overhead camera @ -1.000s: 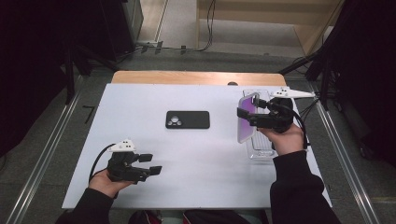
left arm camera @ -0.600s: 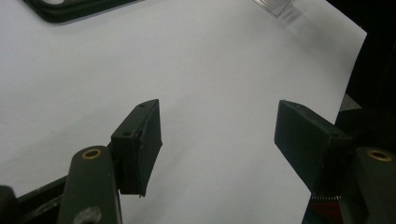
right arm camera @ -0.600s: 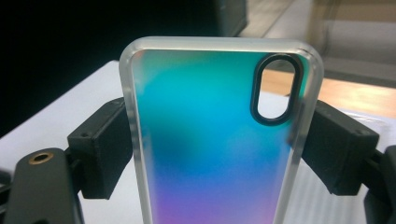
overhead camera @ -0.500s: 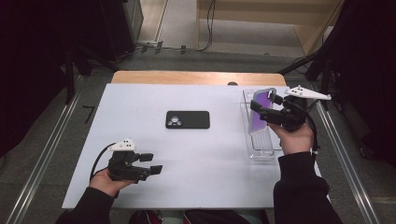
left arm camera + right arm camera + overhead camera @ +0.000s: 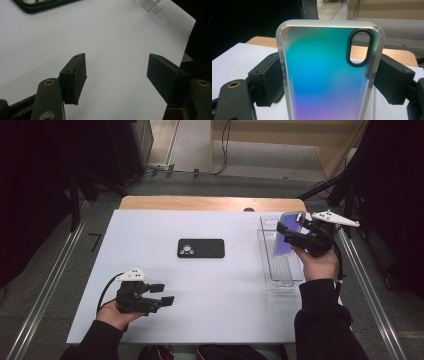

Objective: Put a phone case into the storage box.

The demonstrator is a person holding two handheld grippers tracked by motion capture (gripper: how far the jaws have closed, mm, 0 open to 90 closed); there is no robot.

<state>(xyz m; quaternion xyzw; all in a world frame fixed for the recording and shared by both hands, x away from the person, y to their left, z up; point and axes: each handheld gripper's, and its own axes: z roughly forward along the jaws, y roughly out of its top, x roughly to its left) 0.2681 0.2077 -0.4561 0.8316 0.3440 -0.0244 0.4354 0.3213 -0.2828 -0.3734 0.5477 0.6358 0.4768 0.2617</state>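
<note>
The jaws of the right gripper (image 5: 292, 234) are clamped on the sides of a shiny rainbow phone case (image 5: 325, 75). It has just been lifted a bit higher above the clear plastic tray (image 5: 280, 277), so it seems ready to be carried off. The left gripper (image 5: 167, 295) is rested on the white table (image 5: 225, 295), jaws apart, nothing held. A black phone case (image 5: 201, 248) is seen in the middle; nothing blocks the way.

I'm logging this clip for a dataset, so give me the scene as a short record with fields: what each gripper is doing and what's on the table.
right gripper: shut on iridescent phone case, held above clear tray
left gripper: open, nothing between its jaws, low over white table
black phone case: flat at the table's middle, untouched
clear tray: at the table's right edge
</note>
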